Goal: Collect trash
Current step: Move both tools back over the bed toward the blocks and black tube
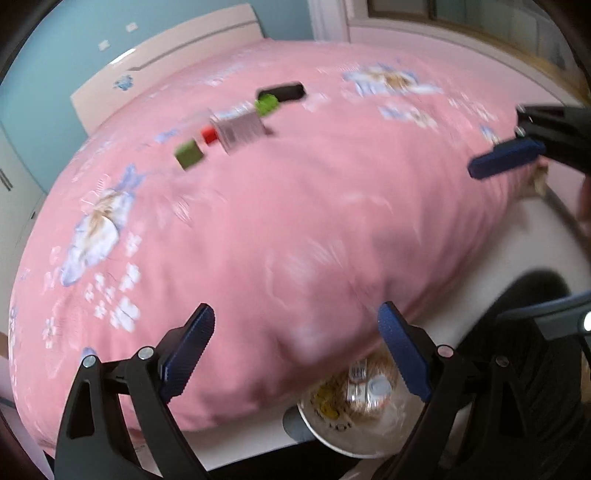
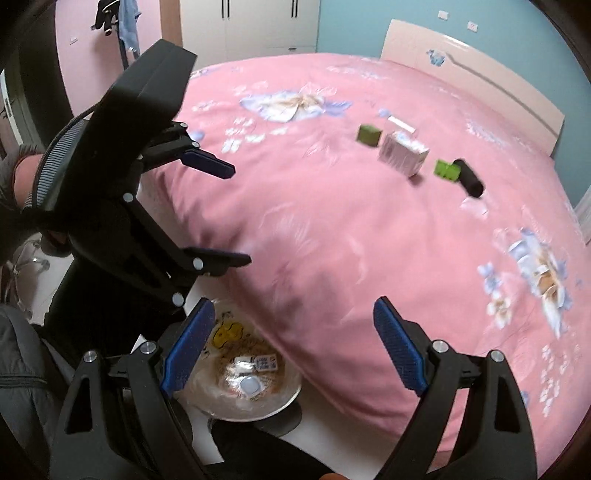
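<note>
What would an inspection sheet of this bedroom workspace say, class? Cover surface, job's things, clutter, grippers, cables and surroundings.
Surface: pink floral bedspread, nothing spilled on it.
Job's things: dark green box, pale carton, bright green piece, black cylinder and a red piece lie grouped on the bed; bin beside the bed holds scraps.
Clutter: nothing seen beyond these.
Grippers: left gripper and right gripper open, nothing between the fingers.
Cables: nothing seen.
Surroundings: headboard, white wardrobe, blue wall.

Soft even daylight, faint shadows, motion blur across the left wrist view, strong fisheye bending, dark vignetted corners
</note>
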Available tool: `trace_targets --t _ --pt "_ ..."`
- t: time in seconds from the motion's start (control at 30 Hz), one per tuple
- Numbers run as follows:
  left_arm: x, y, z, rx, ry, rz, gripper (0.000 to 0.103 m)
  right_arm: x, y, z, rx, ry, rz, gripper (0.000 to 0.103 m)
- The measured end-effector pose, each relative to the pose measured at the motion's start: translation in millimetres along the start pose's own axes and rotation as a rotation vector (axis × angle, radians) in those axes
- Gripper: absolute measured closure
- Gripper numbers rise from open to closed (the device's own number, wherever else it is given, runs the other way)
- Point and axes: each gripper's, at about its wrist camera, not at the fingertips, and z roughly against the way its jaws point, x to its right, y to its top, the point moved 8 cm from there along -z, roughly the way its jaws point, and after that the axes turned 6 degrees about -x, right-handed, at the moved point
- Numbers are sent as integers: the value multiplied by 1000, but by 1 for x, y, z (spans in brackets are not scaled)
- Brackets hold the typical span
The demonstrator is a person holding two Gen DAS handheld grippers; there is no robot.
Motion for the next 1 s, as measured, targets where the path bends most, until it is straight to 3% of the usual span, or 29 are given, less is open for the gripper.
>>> trace_targets --t 0.13,0.43,0.87,1.0 --pt "-20 21 9 39 -13 61 11 15 13 7 6 -8 -12 17" --pt "-66 69 12 91 -29 70 11 68 38 7 -20 10 -24 17" --pt "-120 119 -40 41 -136 75 11 148 85 -38 -110 -16 -31 17" --pt "-133 128 -67 -69 -209 78 11 174 98 -60 -147 19 -58 17"
